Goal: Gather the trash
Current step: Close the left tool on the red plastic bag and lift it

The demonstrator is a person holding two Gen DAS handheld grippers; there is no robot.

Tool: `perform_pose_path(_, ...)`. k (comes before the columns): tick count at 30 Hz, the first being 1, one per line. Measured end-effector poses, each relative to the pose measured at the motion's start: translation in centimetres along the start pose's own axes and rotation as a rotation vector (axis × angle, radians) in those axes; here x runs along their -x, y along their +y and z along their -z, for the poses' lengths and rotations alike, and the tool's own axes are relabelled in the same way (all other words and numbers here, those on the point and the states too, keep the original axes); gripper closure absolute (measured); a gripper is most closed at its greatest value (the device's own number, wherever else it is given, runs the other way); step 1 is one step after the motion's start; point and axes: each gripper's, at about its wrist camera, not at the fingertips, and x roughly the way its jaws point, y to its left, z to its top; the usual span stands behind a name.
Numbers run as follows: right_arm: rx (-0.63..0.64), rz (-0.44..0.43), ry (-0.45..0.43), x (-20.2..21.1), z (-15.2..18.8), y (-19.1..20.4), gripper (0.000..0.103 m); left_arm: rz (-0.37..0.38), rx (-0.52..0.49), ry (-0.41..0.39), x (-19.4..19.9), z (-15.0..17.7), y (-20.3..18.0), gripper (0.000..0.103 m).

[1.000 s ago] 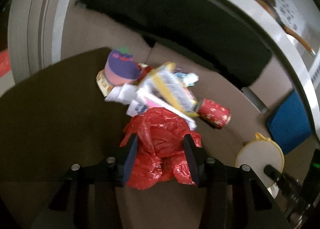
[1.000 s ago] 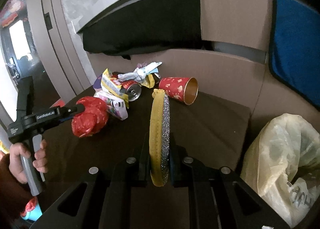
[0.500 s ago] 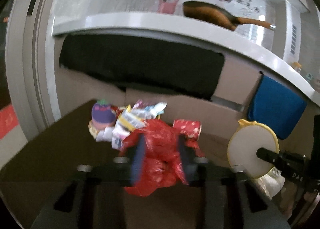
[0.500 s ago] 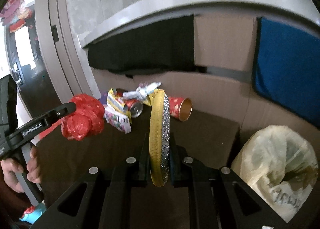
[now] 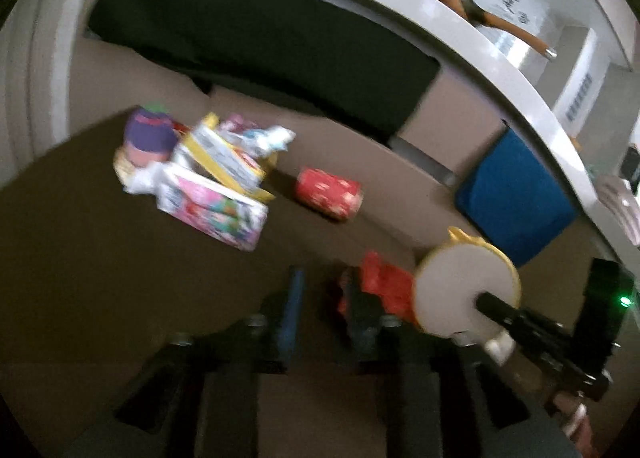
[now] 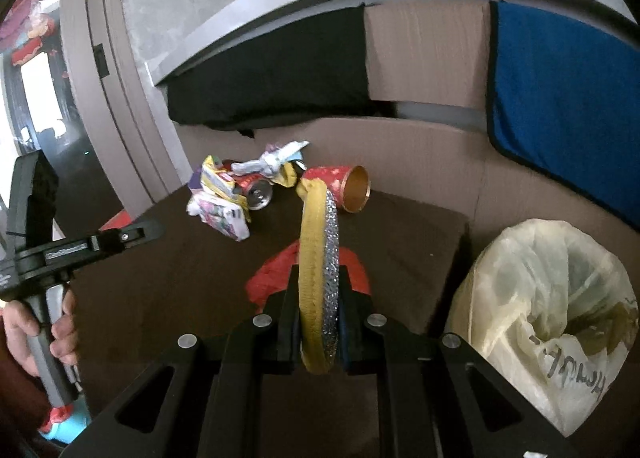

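- On the dark brown table [image 6: 168,270], at the far left, a heap of wrappers [image 6: 224,198] lies near a red paper cup [image 6: 344,186] on its side.
- The left tool [image 5: 320,298] is opening, nothing between its jaws; the red plastic bag [image 6: 276,270] lies on the table beside it.
- The right tool [image 6: 320,322] is clenched on a round yellow sponge [image 6: 316,242].
- At the right, an open yellowish trash bag [image 6: 540,290] stands below a blue cloth [image 6: 568,86].

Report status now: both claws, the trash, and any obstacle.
Left claw opening, nothing between its fingers. Right claw shut on round scrub pad. Red plastic bag lies on table, near yellow trash bag. Way clear.
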Motion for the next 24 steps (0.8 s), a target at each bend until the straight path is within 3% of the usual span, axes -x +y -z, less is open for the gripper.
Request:
perform_pose_path(1, -0.007, 0.007, 0.000, -0.1, 0.1, -0.3, 0.090, 0.015, -0.005, 0.004, -0.3, 0.2, -0.3, 0.055)
perform_pose_path(2, -0.017, 0.012, -0.002, -0.2, 0.2, -0.7, 0.090, 0.030, -0.013, 0.009, -0.6, 0.4, -0.8, 0.054)
perform_pose_path(10, -0.043, 0.082, -0.065, 2.1, -0.5, -3.5, 0.090, 0.025, -0.161, 0.110, -5.6, 1.2, -5.4, 0.053)
perform_pose_path(14, -0.066, 0.117, -0.105, 3.7, -0.5, -5.1, 0.090, 0.067, -0.119, 0.173, -8.9, 0.9, -6.4, 0.049)
perform_pose_path(18, -0.092, 0.133, -0.107, 4.3, 0.1, -6.6, 0.090, 0.009, -0.115, 0.229, -12.0, 1.2, -6.6, 0.047)
perform_pose_path(20, -0.103, 0.136, -0.099, 4.4, 0.5, -7.3, 0.090, 0.032, -0.069, 0.255, -12.9, 1.4, -6.1, 0.031)
perform_pose_path(24, -0.118, 0.144, -0.085, 4.4, 1.2, -8.1, 0.090, 0.107, 0.085, 0.406, -15.1, 2.3, -5.2, 0.024)
